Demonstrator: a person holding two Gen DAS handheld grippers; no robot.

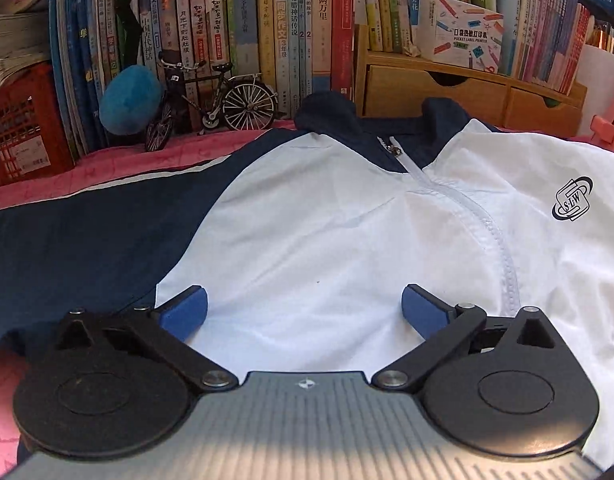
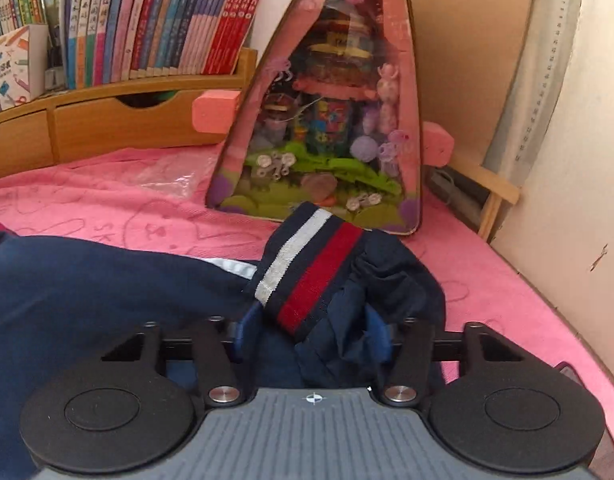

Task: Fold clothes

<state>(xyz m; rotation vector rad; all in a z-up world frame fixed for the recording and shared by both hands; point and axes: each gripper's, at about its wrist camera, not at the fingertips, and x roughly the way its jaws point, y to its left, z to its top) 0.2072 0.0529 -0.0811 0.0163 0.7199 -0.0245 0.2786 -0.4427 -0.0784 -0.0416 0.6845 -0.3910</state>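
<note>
Pink towelling cover (image 1: 107, 168), printed with faint line drawings, spread over the table; packed bookshelf (image 1: 267, 20) along the upper frame.

Item 1: white-and-navy zip-front track jacket of thin woven cloth (image 1: 327, 232), lying face up across the middle of the left wrist view, collar toward the books. Judged light, soft and slippery, likely to slide and crease; best taken at seams, hem or cuff. Chest emblem (image 1: 572, 198) reads "S·L·W".

Item 2: navy ribbed cuff with white and red stripes (image 2: 307, 268), at centre of the right wrist view, sleeve bunched behind it.

Item 3: right tool (image 2: 309, 338), closed on the bunched navy sleeve just below the cuff.

Item 4: left tool (image 1: 305, 312), jaws spread wide over the white front, gripping nothing.

Item 5: white carton (image 1: 463, 32), upper right, marked "POCKET LABEL PRINTER".
</note>
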